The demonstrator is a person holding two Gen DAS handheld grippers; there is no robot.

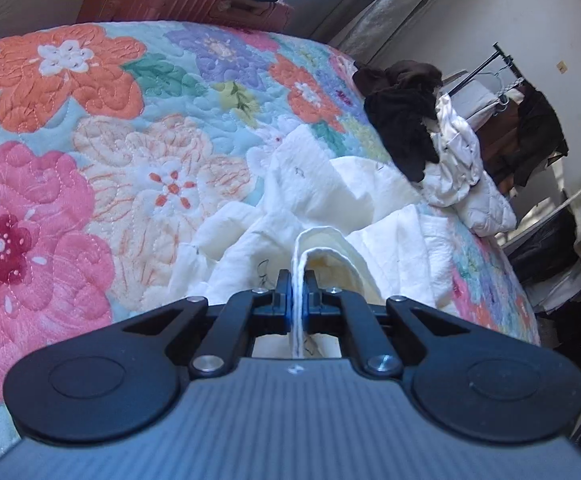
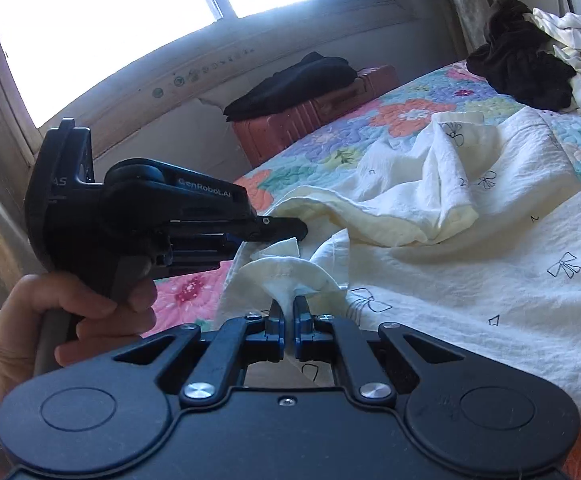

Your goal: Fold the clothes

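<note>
Cream garment point(image 2: 470, 264), printed with small black bows, lies rumpled on the floral quilt point(image 1: 90, 140), and both grippers have hold of its near edge. The left gripper point(image 1: 299, 280) is clamped narrow on a folded hem that stands up between its pads; the right gripper point(image 2: 289, 306) pinches a bunched corner just below it. Seen from the right wrist camera, the person's hand point(image 2: 46, 320) carries the left tool beside the right one, so the two grips sit close together. This looks like the grasp-and-spread step. Next, I judge, the hands must draw apart and lift to flatten the cloth without dragging the dark clothes pile point(image 1: 402, 120) beyond.
</note>
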